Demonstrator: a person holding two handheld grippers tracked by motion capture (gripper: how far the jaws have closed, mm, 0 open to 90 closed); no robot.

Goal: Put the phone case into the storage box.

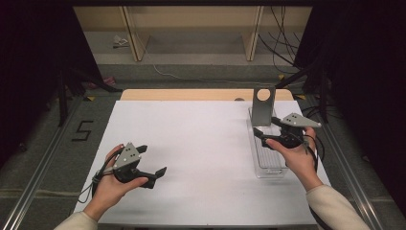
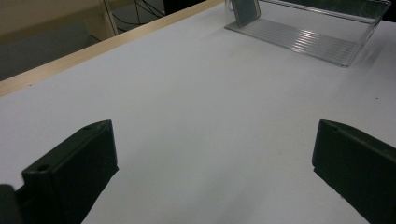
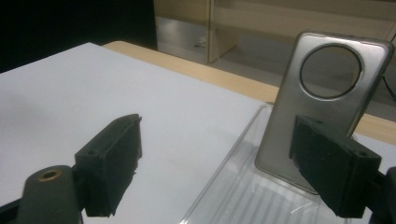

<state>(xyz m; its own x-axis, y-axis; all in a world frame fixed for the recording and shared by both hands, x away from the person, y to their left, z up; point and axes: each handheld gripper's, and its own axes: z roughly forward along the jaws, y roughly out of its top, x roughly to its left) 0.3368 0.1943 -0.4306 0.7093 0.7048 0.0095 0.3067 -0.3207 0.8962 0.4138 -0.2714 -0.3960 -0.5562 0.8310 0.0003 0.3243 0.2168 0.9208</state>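
Note:
A grey phone [image 1: 263,106] with a round camera ring stands upright, leaning at the far end of a clear plastic tray [image 1: 268,166] on the right of the white table. My right gripper [image 1: 266,126] hovers open over the tray, just in front of the phone, holding nothing. In the right gripper view the phone [image 3: 286,126] rises between and beyond the open jaws [image 3: 219,149], inside the tray [image 3: 233,189]. My left gripper [image 1: 152,159] is open and empty above the table's near left. In its view [image 2: 215,140] the tray [image 2: 322,44] and phone [image 2: 246,10] lie far off.
The white table top [image 1: 201,143] has a wooden strip [image 1: 191,94] along its far edge. Beyond it are a grey floor, wooden shelf legs [image 1: 134,43] and loose cables [image 1: 282,45]. Dark curtains flank both sides.

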